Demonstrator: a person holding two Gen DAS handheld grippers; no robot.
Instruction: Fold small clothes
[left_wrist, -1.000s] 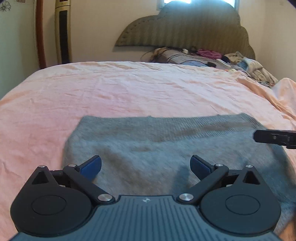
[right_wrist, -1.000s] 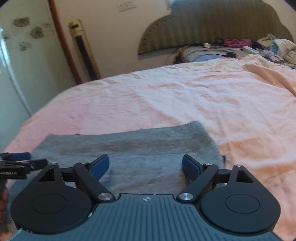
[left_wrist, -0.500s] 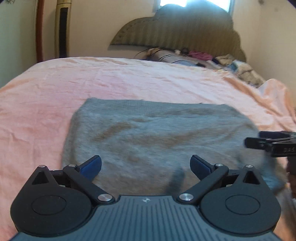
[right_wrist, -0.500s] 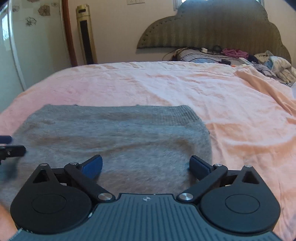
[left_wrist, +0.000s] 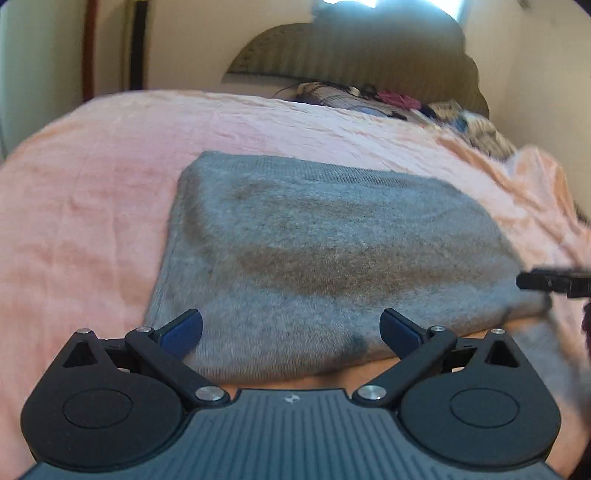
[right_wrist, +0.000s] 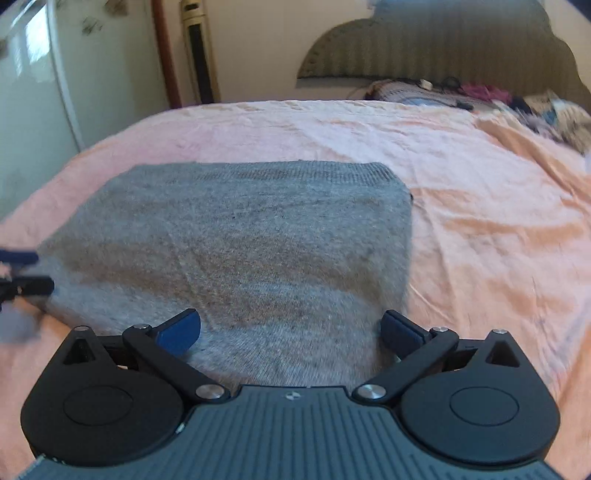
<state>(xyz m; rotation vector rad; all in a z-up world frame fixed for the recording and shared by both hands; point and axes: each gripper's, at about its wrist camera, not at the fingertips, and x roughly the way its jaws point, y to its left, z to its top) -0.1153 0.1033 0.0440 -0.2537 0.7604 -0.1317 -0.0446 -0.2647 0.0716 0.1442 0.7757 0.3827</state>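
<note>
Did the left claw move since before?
Yes. The left claw moved back toward the gray garment's near edge; the pink sheet now shows beneath it.

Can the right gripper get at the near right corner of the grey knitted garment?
Probably yes: the right gripper is open, the grey knitted garment lies flat just ahead, and nothing covers that corner.

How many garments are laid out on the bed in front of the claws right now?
1: a grey fuzzy knit garment lies flat on the pink bedsheet, ahead of both open claws. A blurred heap of clothes by the headboard may hold more.
</note>
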